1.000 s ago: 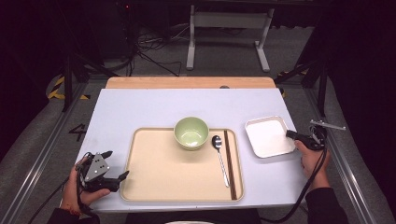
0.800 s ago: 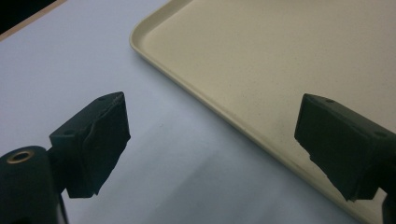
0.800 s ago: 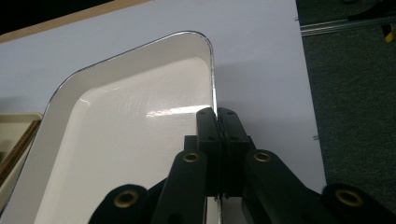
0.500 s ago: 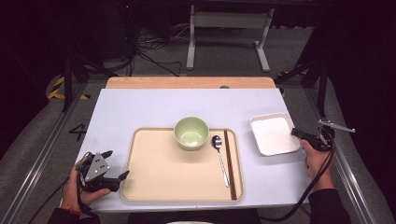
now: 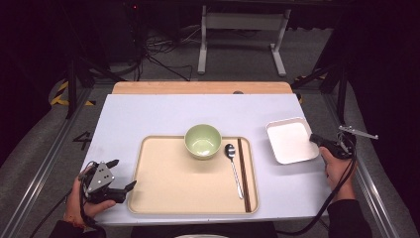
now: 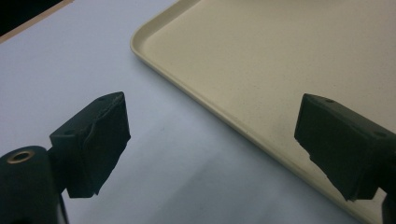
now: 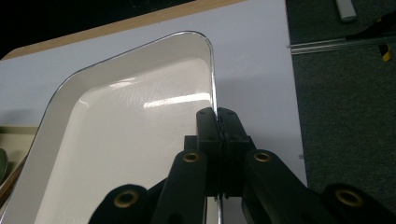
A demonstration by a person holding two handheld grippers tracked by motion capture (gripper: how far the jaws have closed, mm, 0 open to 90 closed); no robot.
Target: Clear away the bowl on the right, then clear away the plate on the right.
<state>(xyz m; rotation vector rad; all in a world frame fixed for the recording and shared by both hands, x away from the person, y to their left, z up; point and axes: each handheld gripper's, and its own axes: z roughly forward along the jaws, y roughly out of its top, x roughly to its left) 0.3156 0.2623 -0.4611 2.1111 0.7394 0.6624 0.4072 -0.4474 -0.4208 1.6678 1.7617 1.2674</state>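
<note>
Table (image 5: 148, 119) is lit evenly from above, but the room around it is really dark. Bright glare streaks on the white dish (image 7: 140, 135). Close-up gripper jaws are soft, slightly blurry, with faint shadows.

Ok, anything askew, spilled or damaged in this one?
Only the white dish: it lies off the tray, skewed against the table edge, with the right gripper shut on its rim. The bowl, spoon and chopsticks lie tidy; nothing spilled.
</note>
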